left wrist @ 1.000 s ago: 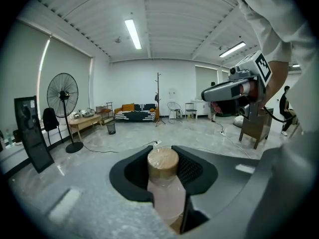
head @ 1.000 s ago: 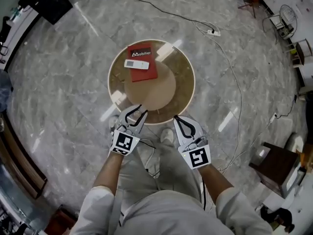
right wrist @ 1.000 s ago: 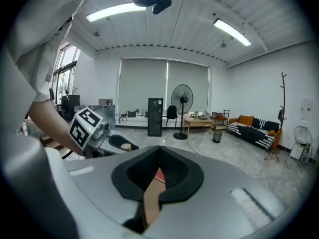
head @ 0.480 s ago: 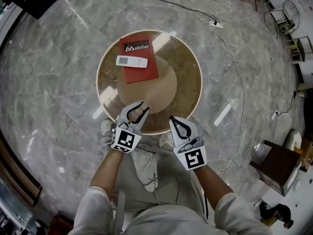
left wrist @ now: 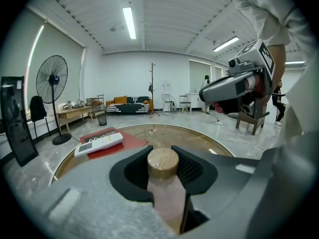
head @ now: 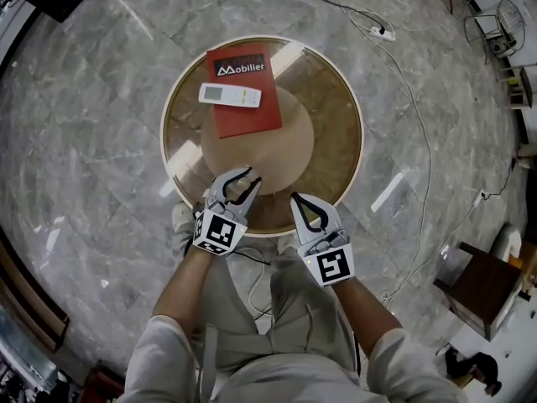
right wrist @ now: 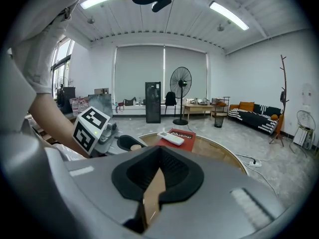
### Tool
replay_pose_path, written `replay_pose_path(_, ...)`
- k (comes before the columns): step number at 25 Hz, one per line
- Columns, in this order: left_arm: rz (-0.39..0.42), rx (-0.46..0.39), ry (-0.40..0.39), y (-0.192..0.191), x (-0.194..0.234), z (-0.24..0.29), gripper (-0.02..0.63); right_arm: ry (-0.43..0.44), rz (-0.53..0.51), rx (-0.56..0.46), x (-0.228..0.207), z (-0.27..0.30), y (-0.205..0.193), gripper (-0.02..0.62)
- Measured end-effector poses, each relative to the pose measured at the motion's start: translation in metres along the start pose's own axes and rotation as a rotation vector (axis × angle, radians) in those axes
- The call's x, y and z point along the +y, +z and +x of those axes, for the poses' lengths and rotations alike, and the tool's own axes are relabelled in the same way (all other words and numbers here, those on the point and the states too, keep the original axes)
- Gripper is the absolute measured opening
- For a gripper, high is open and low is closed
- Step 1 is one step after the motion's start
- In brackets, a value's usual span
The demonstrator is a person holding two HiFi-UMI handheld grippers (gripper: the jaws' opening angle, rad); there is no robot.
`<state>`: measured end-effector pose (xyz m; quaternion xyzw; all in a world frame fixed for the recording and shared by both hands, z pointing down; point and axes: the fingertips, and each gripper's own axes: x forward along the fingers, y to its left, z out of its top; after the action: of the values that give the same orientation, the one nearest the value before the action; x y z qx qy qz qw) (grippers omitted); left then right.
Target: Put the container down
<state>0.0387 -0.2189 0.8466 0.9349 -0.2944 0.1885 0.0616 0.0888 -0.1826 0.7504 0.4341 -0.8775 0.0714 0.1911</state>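
My left gripper (head: 249, 178) is shut on a clear container with a tan round lid (left wrist: 163, 161). In the left gripper view the lid stands up between the dark pads (left wrist: 192, 167). The left gripper hangs over the near rim of a round glass-topped table (head: 352, 124). To its right my right gripper (head: 295, 200) is shut with nothing in it; its pads (right wrist: 172, 169) meet at the tips. In the right gripper view the lid (right wrist: 135, 147) shows inside the left gripper (right wrist: 119, 142).
A red booklet (head: 247, 106) with a white remote (head: 229, 96) on it lies on the far left part of the table. A cable and power strip (head: 379, 34) run across the marble floor. A dark stool (head: 474, 288) stands at the right. A standing fan (left wrist: 52, 78) is to the left.
Both grippers have sunk together toward the table and now reach further over its near rim. The container stays in the left gripper. The table looks larger in the head view.
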Motion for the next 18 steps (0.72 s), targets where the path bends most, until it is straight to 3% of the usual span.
replay_pose_path(18, 0.001, -0.025, 0.0, -0.02, -0.002, 0.018, 0.123, 0.024, -0.001, 0.016, -0.002, 0.01, -0.032, 0.006)
